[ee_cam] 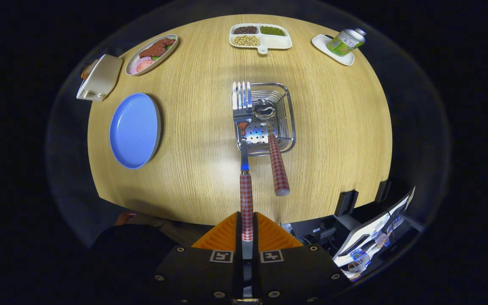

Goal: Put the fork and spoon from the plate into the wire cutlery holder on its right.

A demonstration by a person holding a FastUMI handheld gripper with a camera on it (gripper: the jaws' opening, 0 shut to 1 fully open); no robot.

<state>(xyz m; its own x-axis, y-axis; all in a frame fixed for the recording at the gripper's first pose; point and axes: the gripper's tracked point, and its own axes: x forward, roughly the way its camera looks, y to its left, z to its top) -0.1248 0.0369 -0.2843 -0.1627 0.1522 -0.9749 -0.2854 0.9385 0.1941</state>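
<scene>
Wooden table [333, 127] | hand-held gripper [246, 228] clamped on fork [246, 186] | over holder [284, 114]

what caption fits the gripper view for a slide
Gripper shut on the fork, holding it over the wire holder where the spoon already stands.

One square wire cutlery holder [269, 118] stands mid-table; one steel fork with a red-checked handle [246, 199] hangs over its near-left rim; one matching red-checked spoon [277, 163] leans inside it; one round blue plate [135, 130] lies left of it; beyond it sit three white food dishes [261, 36] and one green can [345, 41].
</scene>
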